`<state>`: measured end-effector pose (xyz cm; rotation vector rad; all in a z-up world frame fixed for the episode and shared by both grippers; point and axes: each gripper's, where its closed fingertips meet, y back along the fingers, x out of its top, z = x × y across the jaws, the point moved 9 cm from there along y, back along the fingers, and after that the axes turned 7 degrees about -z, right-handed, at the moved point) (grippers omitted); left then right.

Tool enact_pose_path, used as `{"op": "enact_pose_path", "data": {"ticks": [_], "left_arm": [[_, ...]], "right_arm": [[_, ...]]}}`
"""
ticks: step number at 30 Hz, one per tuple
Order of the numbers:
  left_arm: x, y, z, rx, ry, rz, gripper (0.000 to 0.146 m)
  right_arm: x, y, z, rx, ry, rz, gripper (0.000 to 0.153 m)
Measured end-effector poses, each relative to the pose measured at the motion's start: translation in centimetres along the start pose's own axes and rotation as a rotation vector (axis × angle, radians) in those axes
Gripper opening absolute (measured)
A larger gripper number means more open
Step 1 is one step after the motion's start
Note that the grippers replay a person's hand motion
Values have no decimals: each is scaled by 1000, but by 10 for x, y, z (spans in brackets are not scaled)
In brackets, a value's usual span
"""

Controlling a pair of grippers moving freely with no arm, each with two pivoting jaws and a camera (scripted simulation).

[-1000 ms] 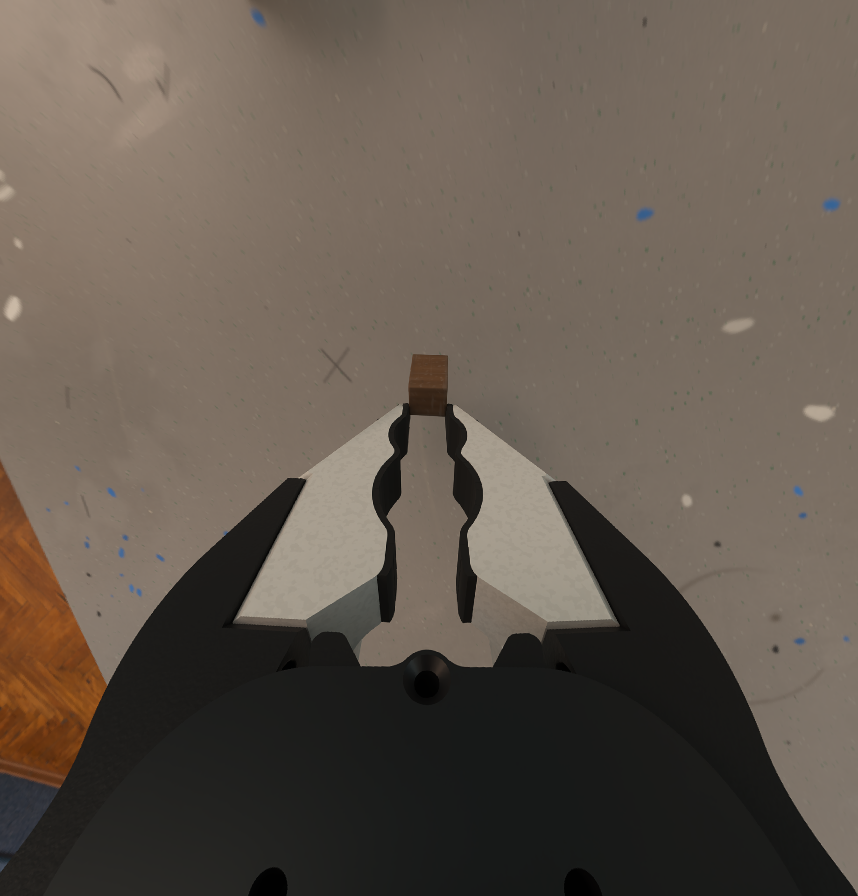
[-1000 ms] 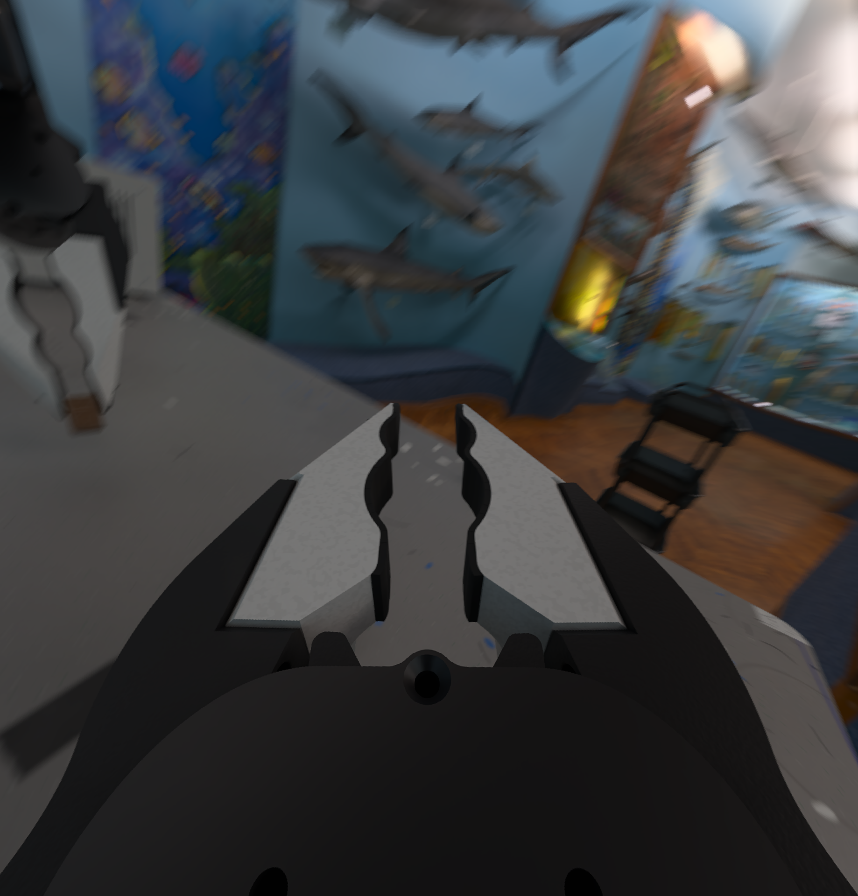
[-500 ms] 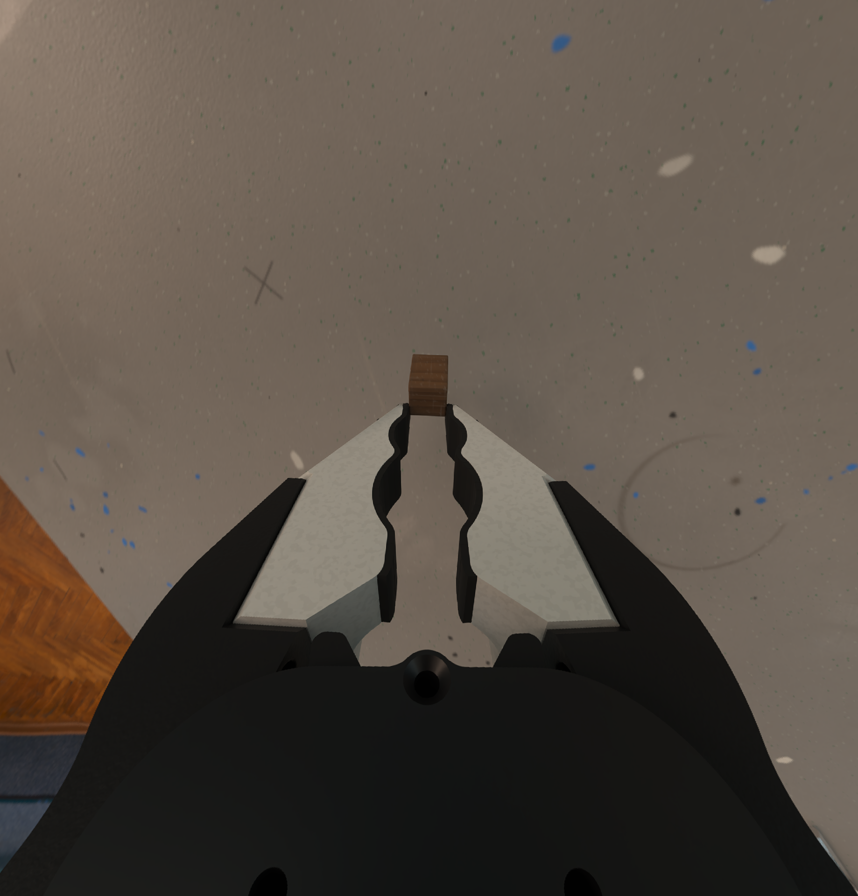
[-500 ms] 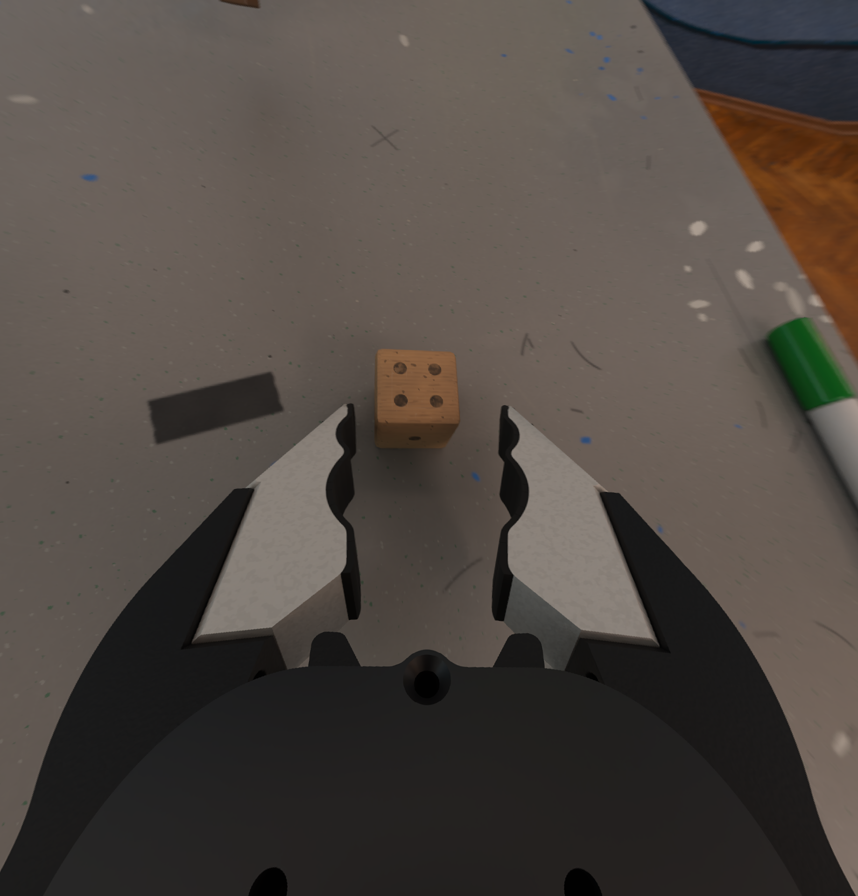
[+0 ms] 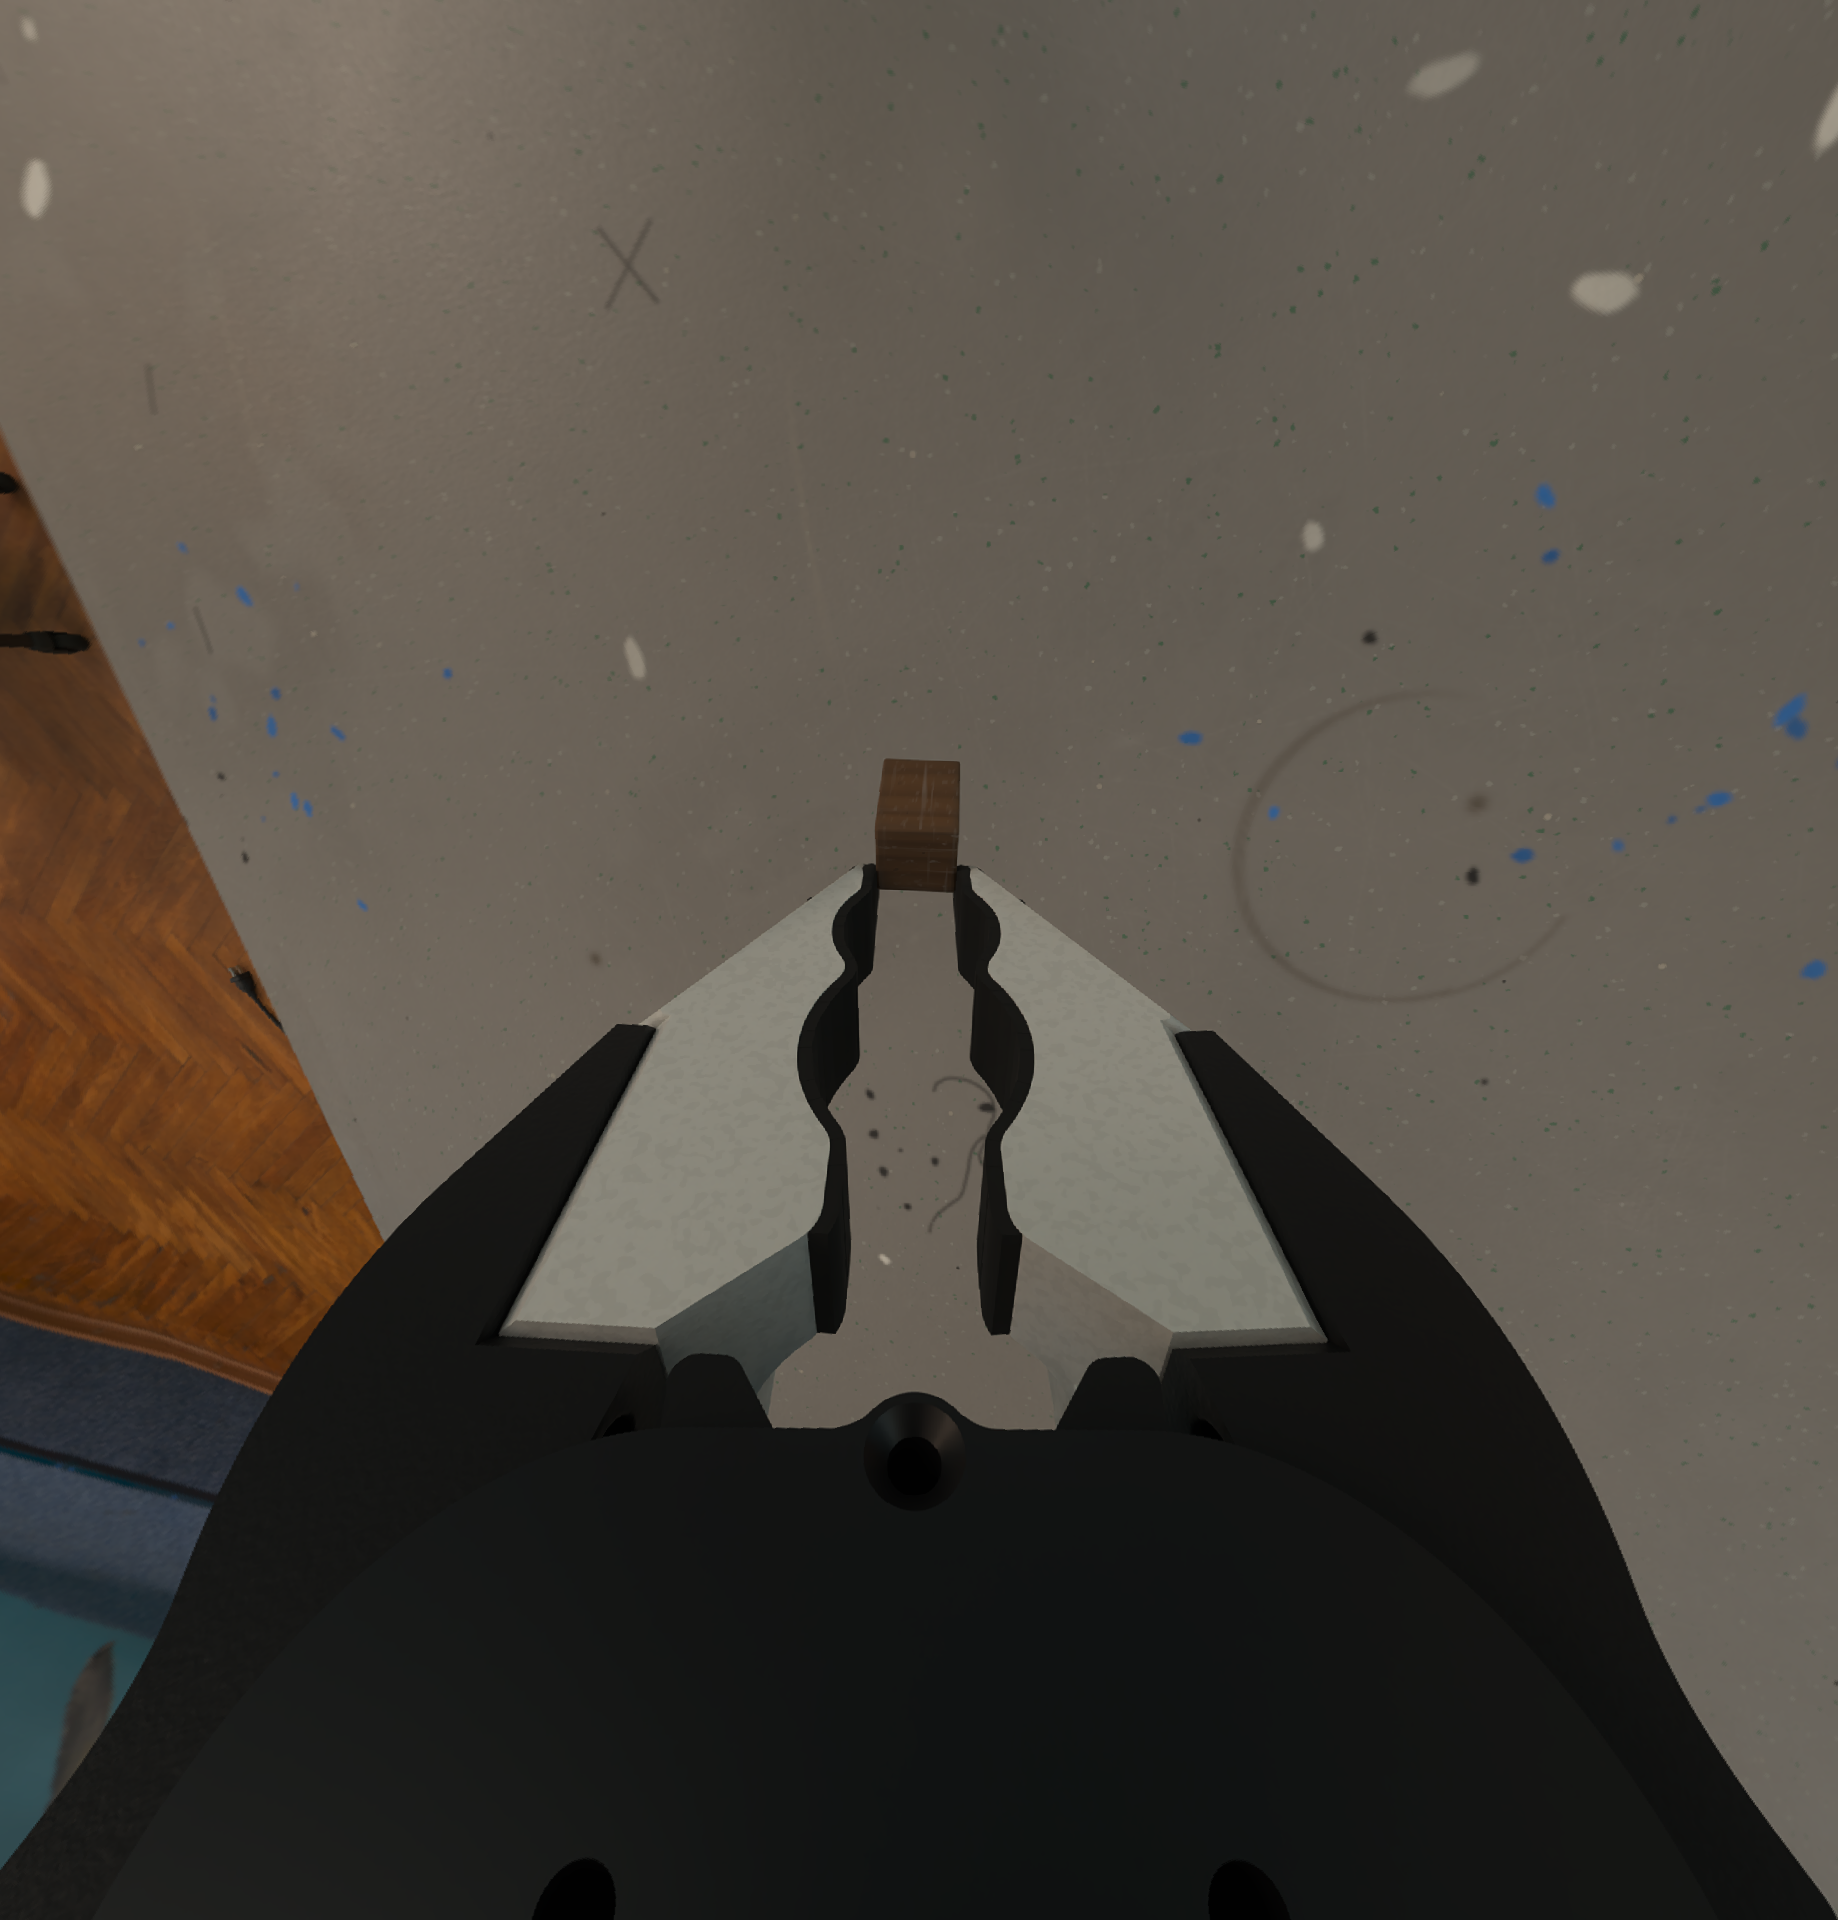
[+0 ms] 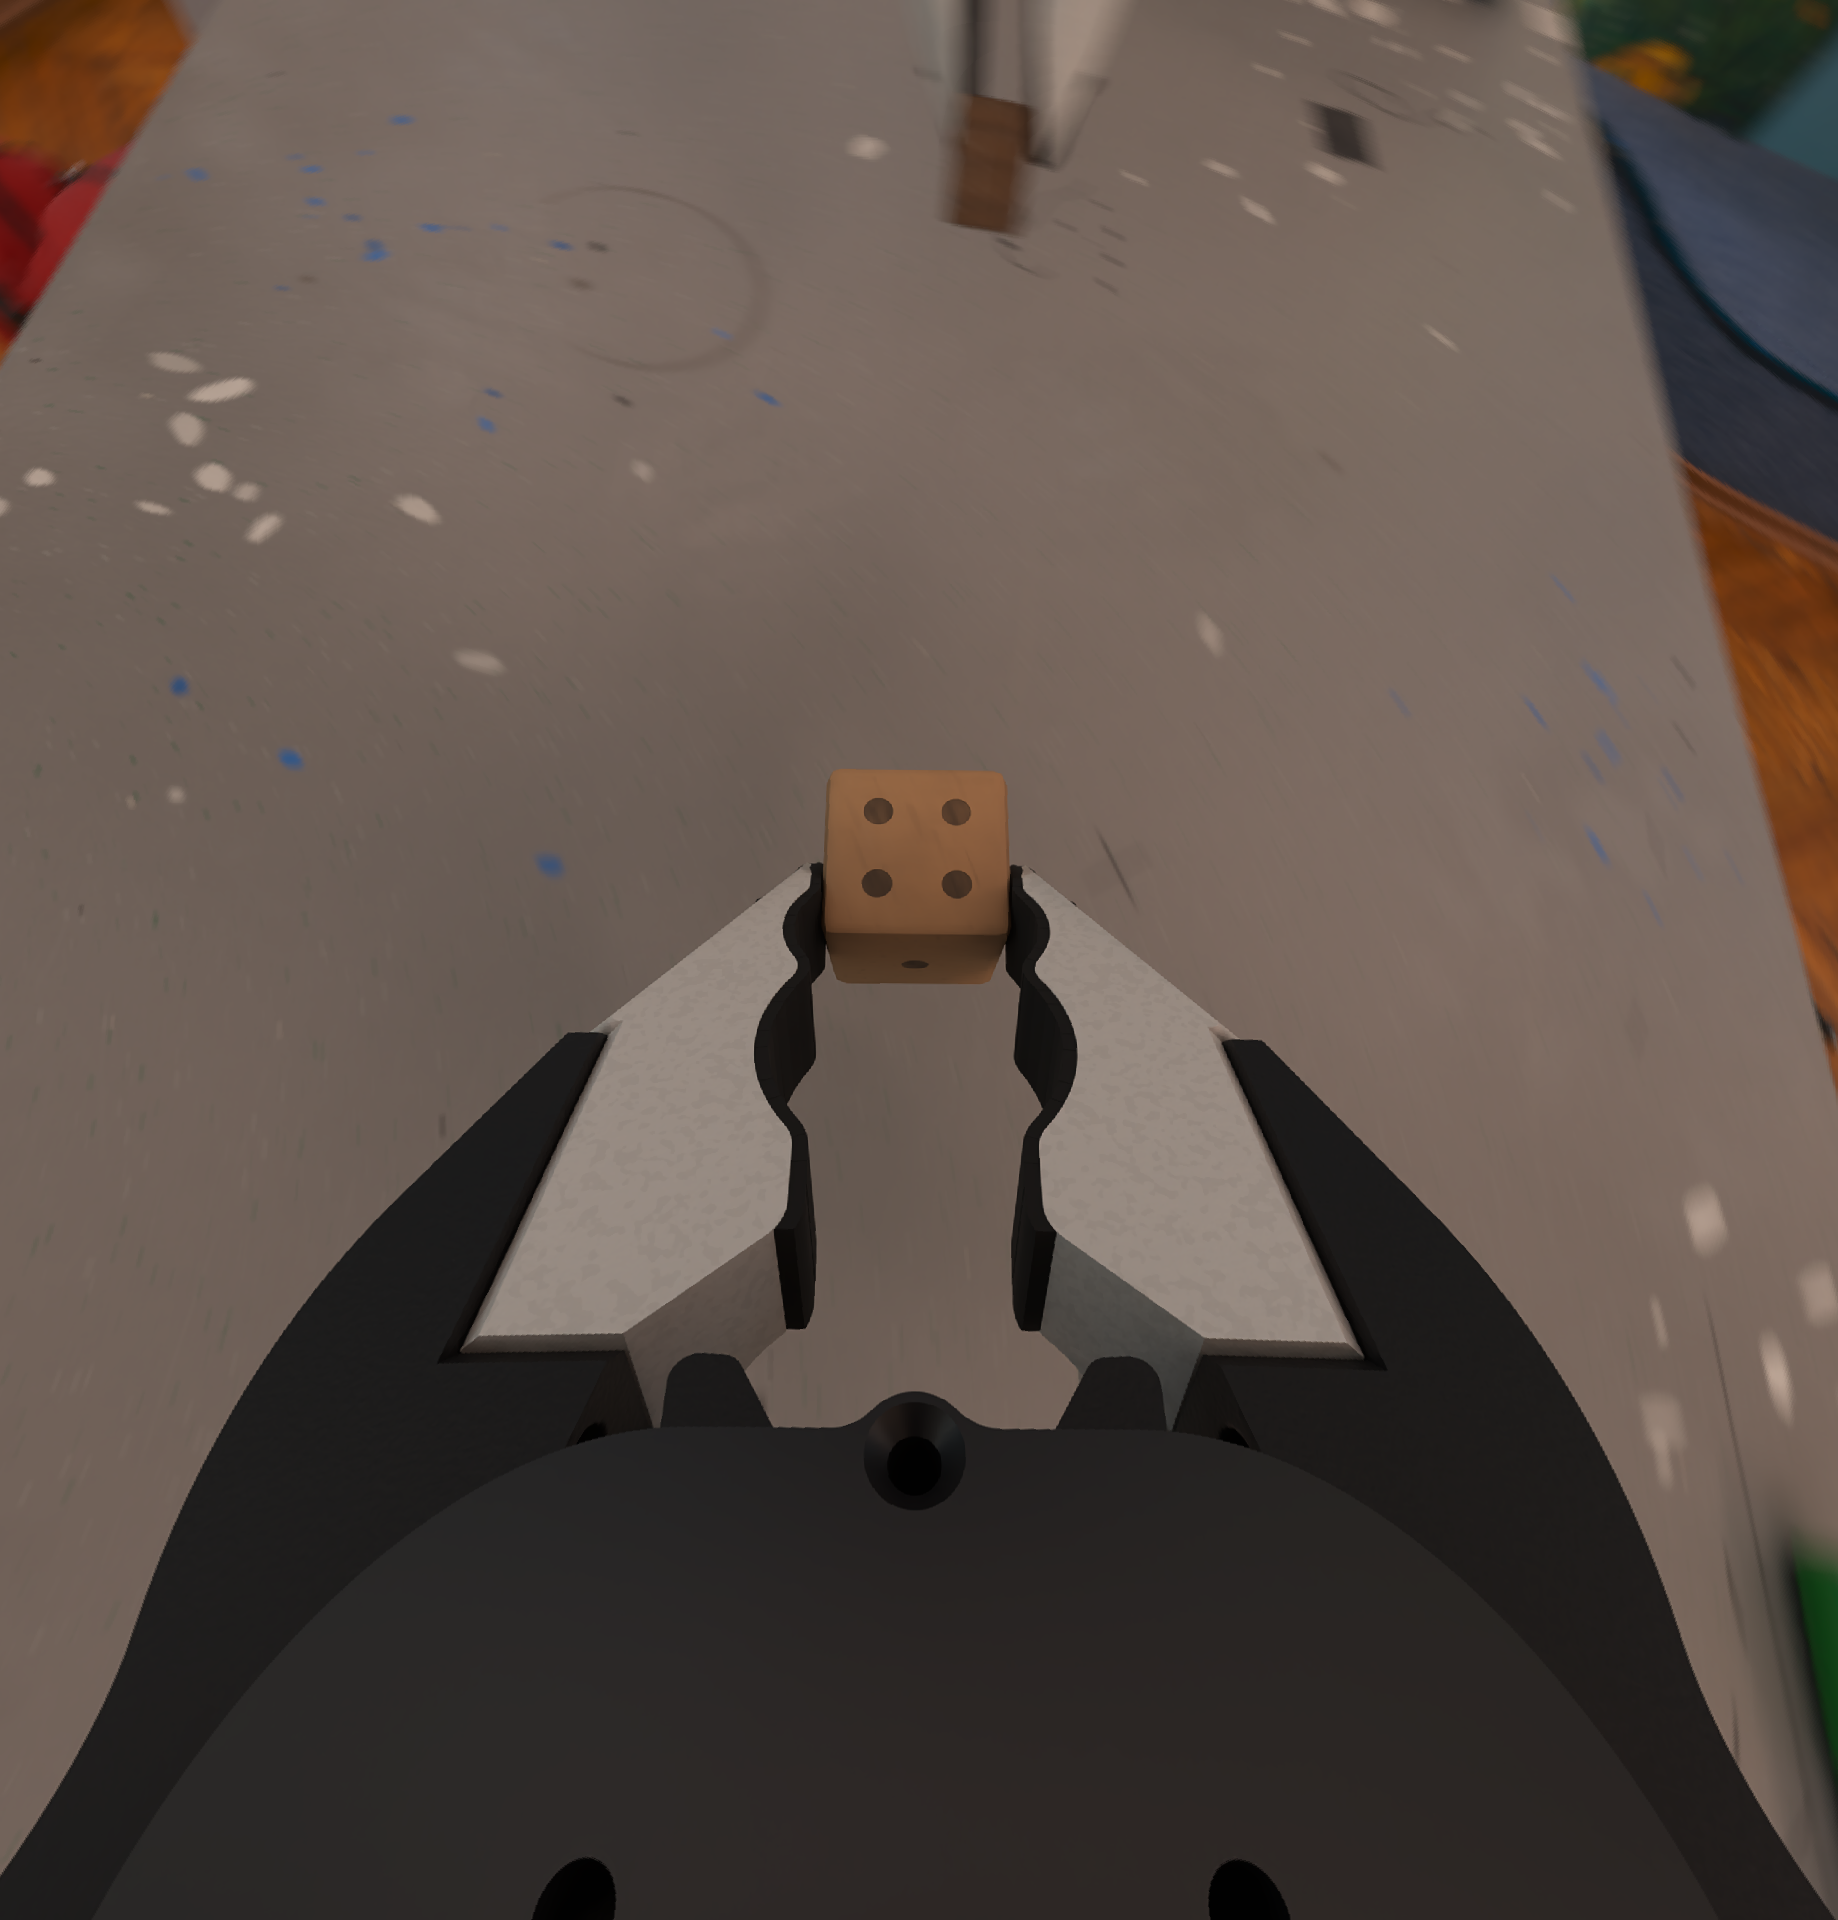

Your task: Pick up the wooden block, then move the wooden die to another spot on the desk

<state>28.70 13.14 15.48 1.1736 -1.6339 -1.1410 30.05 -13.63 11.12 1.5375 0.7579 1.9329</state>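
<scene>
Left hand-held gripper (image 5: 917, 879) clamped on wooden block (image 5: 919, 824), small dark-brown cube pinched at the very fingertips, held clear above grey speckled worktop (image 5: 1102, 416). Faint ring mark (image 5: 1398, 847) on worktop right of block, pencilled X (image 5: 627, 263) up-left of it. Herringbone wood floor (image 5: 94, 987) past worktop edge, left of block.

Right hand-held gripper (image 6: 916, 914) closed on wooden die (image 6: 916, 873), fingertips pressing both side faces; four-pip face up, one-pip face toward camera. Cannot tell whether die rests on worktop (image 6: 479, 935) or sits just off it. Far beyond die, near top edge: blurred left hand-held gripper (image 6: 1040, 62) with block (image 6: 988, 166) hanging below its tips. Green object (image 6: 1829, 1694), blurred, low right of die.
</scene>
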Motion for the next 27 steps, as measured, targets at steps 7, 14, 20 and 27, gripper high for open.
{"op": "enact_pose_path", "data": {"ticks": [7,14,20,27], "left_arm": [[-7,0,3,-11,18,50,14],[18,-18,-23,-173,11,187,14],[48,-48,-34,-242,-187,168,14],[56,-72,-40,-225,-242,-13,14]], "right_arm": [[50,-82,-13,217,184,-47,34],[51,-73,-25,259,117,62,80],[21,-37,-36,180,-91,259,78],[13,-25,-37,102,-119,203,82]]}}
